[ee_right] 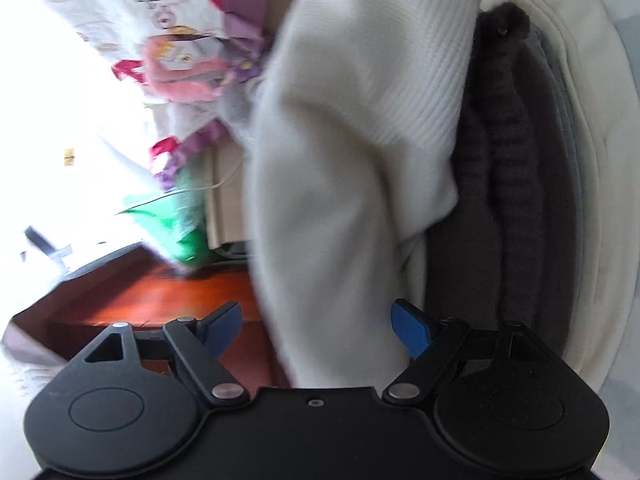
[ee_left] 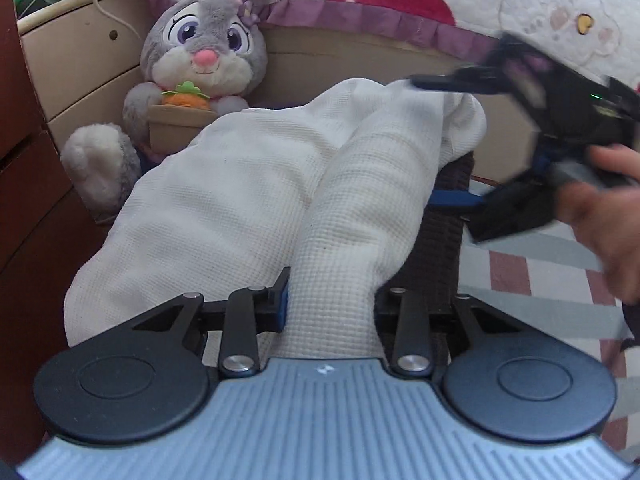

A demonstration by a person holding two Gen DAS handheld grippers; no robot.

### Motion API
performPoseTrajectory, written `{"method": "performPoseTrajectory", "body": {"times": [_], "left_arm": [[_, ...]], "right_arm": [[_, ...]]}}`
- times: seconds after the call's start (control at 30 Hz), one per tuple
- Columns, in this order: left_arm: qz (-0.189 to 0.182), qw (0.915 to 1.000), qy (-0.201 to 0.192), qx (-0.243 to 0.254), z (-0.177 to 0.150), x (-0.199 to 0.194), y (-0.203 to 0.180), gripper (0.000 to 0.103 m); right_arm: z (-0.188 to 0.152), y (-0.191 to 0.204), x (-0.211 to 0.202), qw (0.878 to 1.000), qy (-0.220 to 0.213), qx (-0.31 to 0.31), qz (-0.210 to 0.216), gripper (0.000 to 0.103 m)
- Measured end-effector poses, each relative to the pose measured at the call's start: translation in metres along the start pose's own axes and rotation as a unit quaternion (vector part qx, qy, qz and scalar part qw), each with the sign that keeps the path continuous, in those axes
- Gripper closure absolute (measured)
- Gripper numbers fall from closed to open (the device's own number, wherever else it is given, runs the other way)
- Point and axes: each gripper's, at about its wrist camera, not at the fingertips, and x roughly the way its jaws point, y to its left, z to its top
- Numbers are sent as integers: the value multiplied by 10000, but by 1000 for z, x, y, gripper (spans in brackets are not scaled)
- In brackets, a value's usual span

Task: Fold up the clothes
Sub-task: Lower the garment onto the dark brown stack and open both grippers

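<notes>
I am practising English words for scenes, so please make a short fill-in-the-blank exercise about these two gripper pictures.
1. The left gripper is shut on the ____ waffle-knit garment.
2. The right gripper has its jaws ____ around that garment.
3. The plush rabbit holds a pot with an orange ____ in it.
4. Beside the white garment lies a folded ____ knitted garment.

Missing words: white; open; carrot; dark
</notes>
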Motion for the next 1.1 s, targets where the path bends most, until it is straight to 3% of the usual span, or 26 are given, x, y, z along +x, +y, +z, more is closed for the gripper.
{"method": "performPoseTrajectory", "body": {"times": [0.17, 0.2, 0.23, 0.27, 0.33, 0.4, 0.43, 0.47, 0.5, 0.57, 0.6, 0.63, 0.67, 0.73, 0.8, 0.83, 0.97, 1.03, 1.1], "left_arm": [[-114, 9998, -178, 19, -16, -5, 3, 70], [-113, 9997, -218, 16, -17, -5, 2, 70], [-113, 9996, -258, 13, -18, -6, 2, 70], [-111, 9994, -332, 11, -18, -7, 1, 70], [-72, 9984, -552, 51, -16, -10, -3, 69], [118, 9985, -458, 279, -12, -5, -18, 67], [214, 9982, -410, 393, -10, -2, -25, 67], [309, 9976, -362, 508, -8, 1, -33, 67], [404, 9968, -315, 622, -6, 4, -40, 67], [597, 9949, -98, 812, -2, 16, -56, 65], [694, 9935, 41, 898, 0, 23, -64, 61], [783, 9921, 151, 967, 2, 30, -71, 60], [824, 9918, 181, 957, 3, 32, -74, 60], [789, 9940, 156, 743, 4, 29, -70, 60], [754, 9957, 131, 529, 4, 27, -67, 60], [736, 9963, 119, 421, 5, 26, -65, 60], [563, 9983, 109, 134, 7, 19, -60, 59], [436, 9986, 83, 277, 5, 3, -63, 58], [288, 9990, -22, 353, 0, -19, -65, 56]], "right_arm": [[39, 22, 9, 9956, -692, -333, -538, 17], [46, 33, 15, 9943, -698, -506, -626, 25], [47, 50, 18, 9888, -802, -920, -856, 75], [45, 74, 25, 9764, -791, -1640, -1165, 86], [29, 114, 28, 9466, -766, -2939, -1085, 87], [14, 151, 30, 9013, -747, -4142, -1028, 88], [14, 156, 30, 8829, -874, -4415, -1337, 89], [16, 155, 36, 8581, -968, -4650, -1953, 80], [19, 152, 42, 8314, -1031, -4832, -2541, 78], [29, 132, 55, 8055, -819, -4777, -3410, 75], [29, 123, 55, 7992, -821, -4767, -3568, 73], [29, 115, 54, 7948, -860, -4739, -3692, 63], [28, 111, 45, 8033, -1139, -4604, -3603, 47], [27, 102, 24, 8207, -1663, -4293, -3382, 40], [38, 88, 0, 8805, -1665, -3512, -2716, 41], [40, 85, -6, 8969, -1691, -3189, -2554, 41], [22, 84, -30, 9058, -1773, -3116, -2258, 40], [6, 79, -45, 9230, -1575, -2931, -1931, 39], [-17, 70, -59, 9442, -1188, -2783, -1302, 39]]}}
